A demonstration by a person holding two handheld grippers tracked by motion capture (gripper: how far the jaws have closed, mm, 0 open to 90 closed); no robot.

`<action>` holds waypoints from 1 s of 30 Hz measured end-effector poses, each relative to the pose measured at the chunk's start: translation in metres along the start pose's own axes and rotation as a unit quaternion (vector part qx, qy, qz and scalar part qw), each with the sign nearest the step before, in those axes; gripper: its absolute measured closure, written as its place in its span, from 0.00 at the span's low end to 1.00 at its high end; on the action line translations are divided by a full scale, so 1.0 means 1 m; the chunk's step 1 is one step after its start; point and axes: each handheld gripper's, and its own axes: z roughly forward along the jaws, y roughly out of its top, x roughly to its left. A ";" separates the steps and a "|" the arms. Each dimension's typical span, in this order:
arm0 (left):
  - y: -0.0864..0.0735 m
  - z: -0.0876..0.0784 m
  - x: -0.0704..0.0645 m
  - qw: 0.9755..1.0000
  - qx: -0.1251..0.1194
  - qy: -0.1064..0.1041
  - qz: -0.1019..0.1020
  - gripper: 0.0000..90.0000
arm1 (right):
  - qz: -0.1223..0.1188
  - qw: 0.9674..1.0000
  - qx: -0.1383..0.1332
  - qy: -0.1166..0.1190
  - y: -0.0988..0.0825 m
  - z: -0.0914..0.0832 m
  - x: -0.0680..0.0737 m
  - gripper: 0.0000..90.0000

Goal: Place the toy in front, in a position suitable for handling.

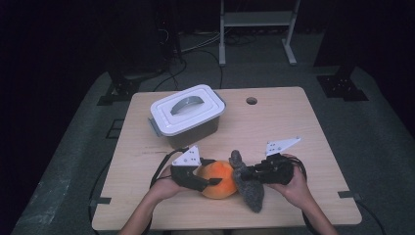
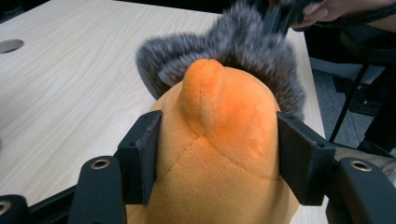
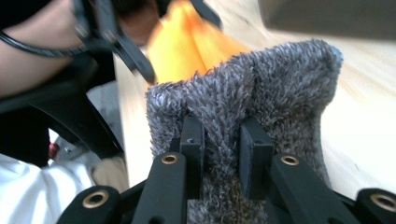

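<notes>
Forearms at the frame's bottom edge steady two tools on the surface [image 1: 274,122]: left hand-held gripper [image 1: 211,181] clamping the orange plush [image 1: 218,180], right hand-held gripper [image 1: 250,172] pinching its grey fur [image 1: 248,188], apparently to pull them apart, lidded box [image 1: 187,113] behind.

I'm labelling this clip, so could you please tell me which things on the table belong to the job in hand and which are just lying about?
In the job:
- orange plush, clamped by the left gripper
- grey furry piece, pinched by the right gripper

Lying about:
- lidded white box, behind them on the table
</notes>
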 end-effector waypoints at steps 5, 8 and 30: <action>-0.001 0.000 0.001 1.000 -0.001 -0.002 -0.004 0.40 | -0.013 1.000 0.006 0.008 0.005 0.008 0.005 0.82; -0.003 -0.002 0.004 1.000 -0.005 -0.002 -0.013 0.40 | -0.003 1.000 0.014 0.008 0.001 0.008 0.001 0.82; 0.000 0.003 0.001 0.999 -0.011 -0.033 -0.020 0.28 | 0.001 1.000 0.017 0.012 -0.005 0.005 -0.002 0.82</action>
